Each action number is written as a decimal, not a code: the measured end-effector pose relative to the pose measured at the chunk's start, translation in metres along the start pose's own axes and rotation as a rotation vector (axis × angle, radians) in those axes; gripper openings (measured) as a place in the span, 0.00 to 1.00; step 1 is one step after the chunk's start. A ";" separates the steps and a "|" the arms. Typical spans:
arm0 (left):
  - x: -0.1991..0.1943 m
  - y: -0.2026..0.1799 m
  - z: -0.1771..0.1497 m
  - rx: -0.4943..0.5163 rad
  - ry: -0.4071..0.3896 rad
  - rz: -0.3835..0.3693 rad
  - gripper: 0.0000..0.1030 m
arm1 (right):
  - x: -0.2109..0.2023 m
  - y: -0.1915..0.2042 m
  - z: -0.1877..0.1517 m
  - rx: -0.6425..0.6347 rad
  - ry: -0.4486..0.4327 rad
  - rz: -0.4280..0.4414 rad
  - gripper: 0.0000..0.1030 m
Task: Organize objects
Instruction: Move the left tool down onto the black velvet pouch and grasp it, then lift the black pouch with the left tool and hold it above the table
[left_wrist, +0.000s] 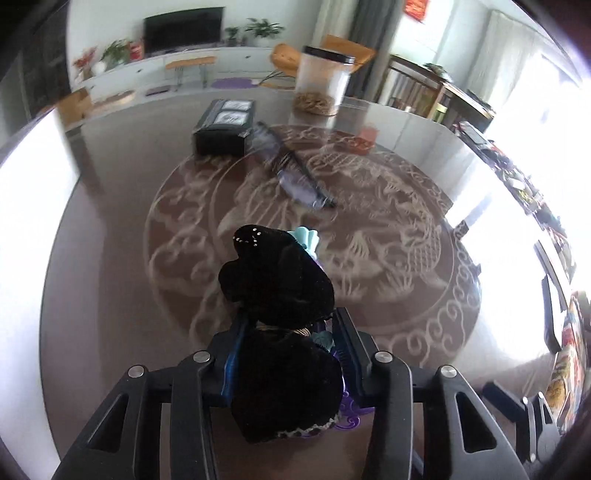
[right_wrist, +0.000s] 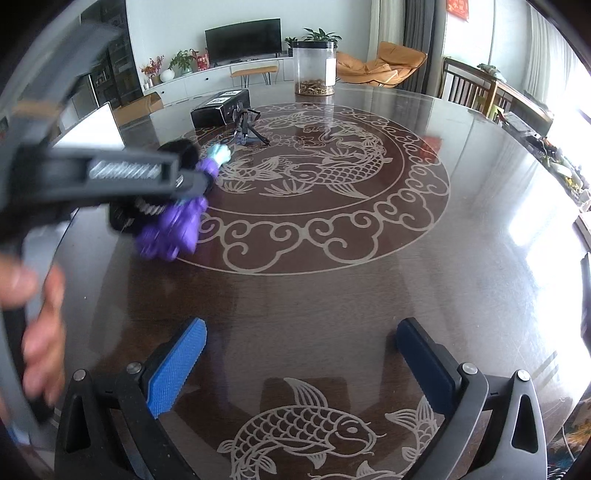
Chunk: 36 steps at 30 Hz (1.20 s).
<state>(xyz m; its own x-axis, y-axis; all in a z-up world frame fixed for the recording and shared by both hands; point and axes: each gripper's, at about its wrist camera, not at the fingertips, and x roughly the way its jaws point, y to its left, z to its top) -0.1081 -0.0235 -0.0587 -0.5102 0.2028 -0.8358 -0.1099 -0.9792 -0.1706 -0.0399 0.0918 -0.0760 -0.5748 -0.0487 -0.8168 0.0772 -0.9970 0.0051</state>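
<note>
Left gripper (left_wrist: 288, 332) clamps doll (left_wrist: 280, 295) — right gripper (right_wrist: 301, 354) agape.

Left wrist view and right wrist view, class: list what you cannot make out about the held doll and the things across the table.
1. Doll, left wrist view: face hidden behind its black hair and hat.
2. Same doll, right wrist view: motion-blurred, partly behind the left gripper.
3. Purple-and-black item, left wrist view: blurred, unidentifiable.
4. Clear jar, both views: contents too small.
5. Black box: label unreadable.
</note>
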 end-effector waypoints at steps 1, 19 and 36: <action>-0.003 0.004 -0.002 -0.022 -0.001 0.006 0.46 | 0.000 0.001 0.000 -0.001 0.000 -0.001 1.00; -0.041 0.032 -0.028 -0.026 -0.138 0.199 0.76 | 0.002 0.001 0.000 -0.009 0.003 -0.008 1.00; -0.007 0.043 -0.035 -0.016 -0.057 0.247 0.72 | 0.002 0.001 0.000 -0.010 0.002 -0.007 1.00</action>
<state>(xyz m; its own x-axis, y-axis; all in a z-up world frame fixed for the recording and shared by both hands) -0.0792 -0.0670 -0.0789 -0.5668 -0.0433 -0.8227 0.0376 -0.9989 0.0266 -0.0408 0.0910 -0.0778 -0.5734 -0.0418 -0.8182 0.0811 -0.9967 -0.0059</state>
